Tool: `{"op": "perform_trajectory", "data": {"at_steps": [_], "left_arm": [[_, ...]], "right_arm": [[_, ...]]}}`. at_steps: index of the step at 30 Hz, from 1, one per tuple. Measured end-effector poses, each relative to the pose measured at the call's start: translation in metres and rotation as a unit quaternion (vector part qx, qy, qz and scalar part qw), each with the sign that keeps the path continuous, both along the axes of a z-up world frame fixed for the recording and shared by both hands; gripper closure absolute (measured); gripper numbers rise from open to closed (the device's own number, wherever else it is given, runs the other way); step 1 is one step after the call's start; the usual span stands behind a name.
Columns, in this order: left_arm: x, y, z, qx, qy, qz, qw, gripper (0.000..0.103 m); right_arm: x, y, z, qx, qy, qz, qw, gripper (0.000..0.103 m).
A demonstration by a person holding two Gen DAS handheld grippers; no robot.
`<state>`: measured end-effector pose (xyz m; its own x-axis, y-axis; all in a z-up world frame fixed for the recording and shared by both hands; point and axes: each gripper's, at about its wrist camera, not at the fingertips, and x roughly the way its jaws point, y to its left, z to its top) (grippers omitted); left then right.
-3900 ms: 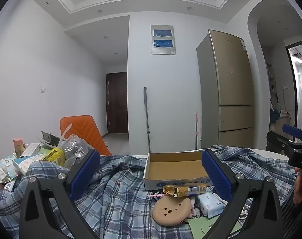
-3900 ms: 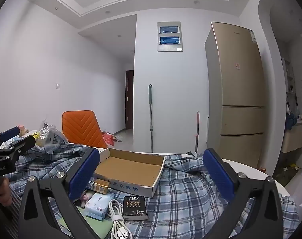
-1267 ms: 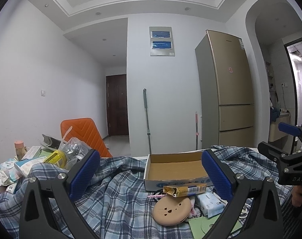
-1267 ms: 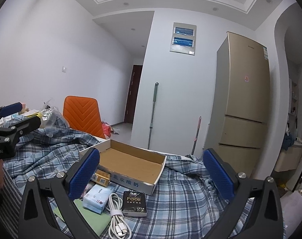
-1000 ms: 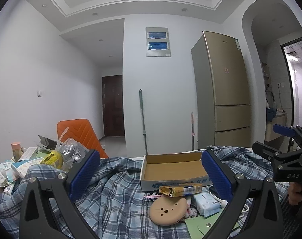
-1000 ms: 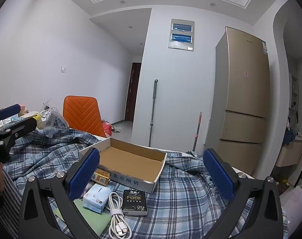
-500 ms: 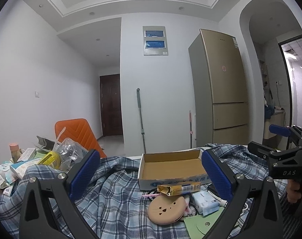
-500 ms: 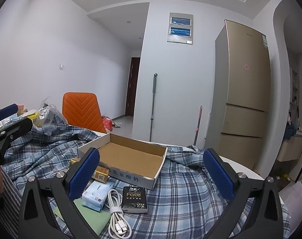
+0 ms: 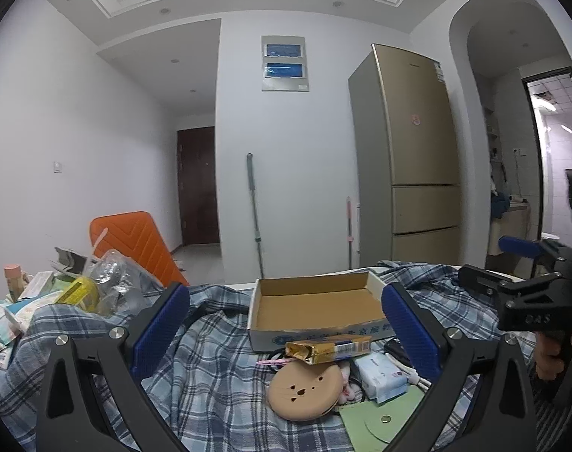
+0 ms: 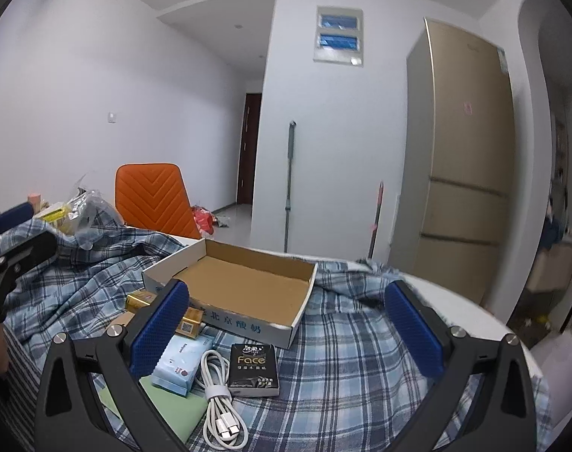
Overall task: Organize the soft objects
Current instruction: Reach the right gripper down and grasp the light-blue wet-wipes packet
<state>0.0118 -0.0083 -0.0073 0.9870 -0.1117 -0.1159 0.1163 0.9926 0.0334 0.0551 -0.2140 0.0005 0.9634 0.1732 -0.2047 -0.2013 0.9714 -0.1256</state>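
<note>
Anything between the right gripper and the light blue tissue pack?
Nothing visible. The right gripper hangs open above the plaid cloth; the light blue soft tissue pack lies just below its left finger, with the coiled white cable beside it, not across it.

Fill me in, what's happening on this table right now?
Nothing is grasped yet. A person holds both grippers above a table draped in a blue plaid cloth. The left gripper and the right gripper both hover open and empty. Ahead sits an empty cardboard box. In front of it lie a tissue pack, a coiled white cable, a black Face pack, a gold packet and a round tan pouch.
</note>
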Motion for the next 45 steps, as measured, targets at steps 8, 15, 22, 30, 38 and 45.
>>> {"op": "perform_trajectory", "data": {"at_steps": [8,15,22,30,38,45], "left_arm": [[0.010,0.002,0.006,-0.012,0.034,-0.004,0.9993,0.000],[-0.005,-0.010,0.045,-0.012,0.038,-0.004,0.9992,0.000],[0.011,0.001,0.070,-0.049,0.073,0.005,0.9961,0.013],[0.058,0.014,0.025,-0.047,0.193,-0.024,0.9798,0.035],[0.072,0.013,-0.017,-0.024,0.164,-0.015,0.9861,0.043],[0.059,0.017,-0.010,-0.028,0.124,0.002,0.9919,0.043]], "right_arm": [[0.022,-0.018,0.001,0.042,0.049,-0.021,0.998,0.003],[0.033,-0.020,0.025,0.060,0.118,0.033,0.991,0.009],[0.046,-0.003,0.041,0.053,0.157,0.074,0.983,0.013],[0.059,0.012,0.008,0.021,0.189,0.094,0.977,0.022],[0.073,0.040,-0.043,-0.014,0.277,0.118,0.953,0.029],[0.067,0.075,-0.053,-0.062,0.305,0.165,0.936,0.047]]}}
